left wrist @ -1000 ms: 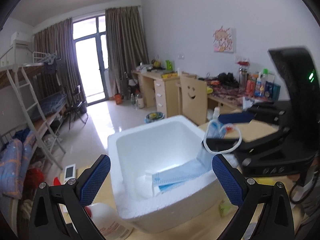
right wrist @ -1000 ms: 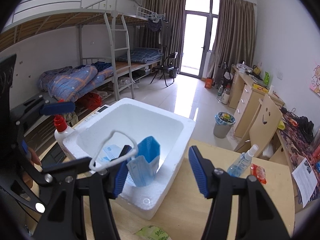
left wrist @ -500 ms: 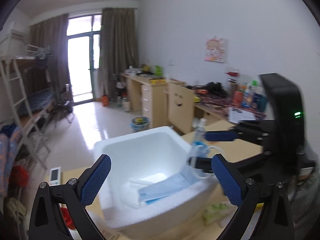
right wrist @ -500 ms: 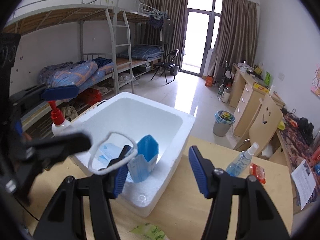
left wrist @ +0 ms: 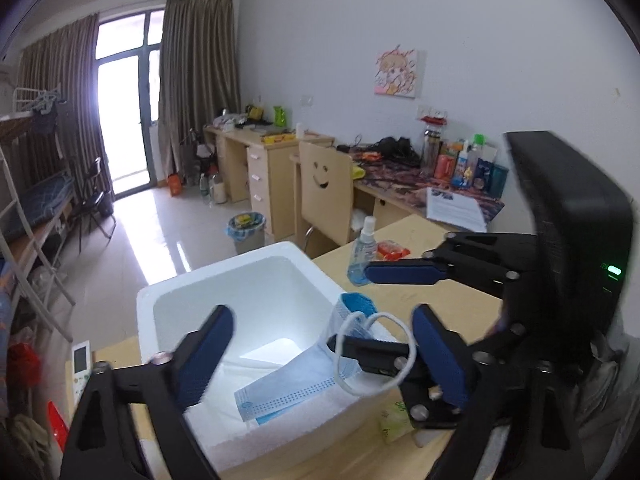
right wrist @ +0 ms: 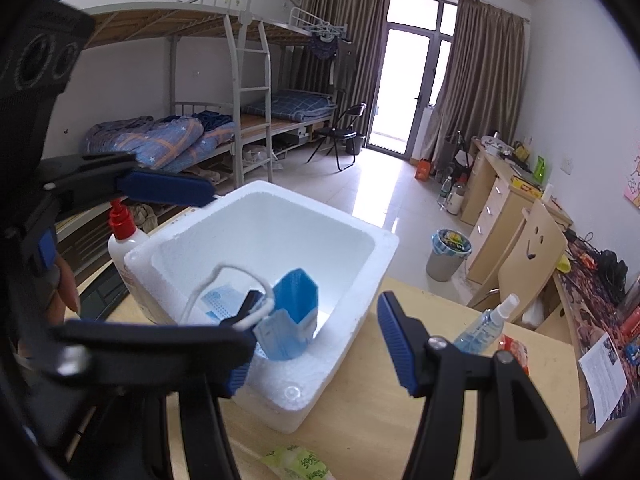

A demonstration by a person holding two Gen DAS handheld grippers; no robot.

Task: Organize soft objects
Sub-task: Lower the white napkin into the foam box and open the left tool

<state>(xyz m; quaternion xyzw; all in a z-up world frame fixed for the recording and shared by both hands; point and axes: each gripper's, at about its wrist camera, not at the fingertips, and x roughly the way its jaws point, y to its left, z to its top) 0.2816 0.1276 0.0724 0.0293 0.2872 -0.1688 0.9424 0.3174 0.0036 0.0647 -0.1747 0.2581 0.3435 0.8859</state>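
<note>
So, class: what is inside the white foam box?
Inside the foam box lies a blue face mask, one end draped over the rim, its ear loop hooked on a gripper finger. The gripper arms hide part of the floor.

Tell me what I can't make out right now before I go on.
- Foam box floor, left wrist view: partly hidden by the left tool, whose jaws are closing.
- Green packet, right wrist view: cut off by the bottom edge.
- Face mask ear loop hangs on the right tool; a real grip is unclear.

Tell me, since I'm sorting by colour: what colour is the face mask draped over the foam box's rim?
Light blue face mask with white ear loops; clearest in left wrist view.
</note>
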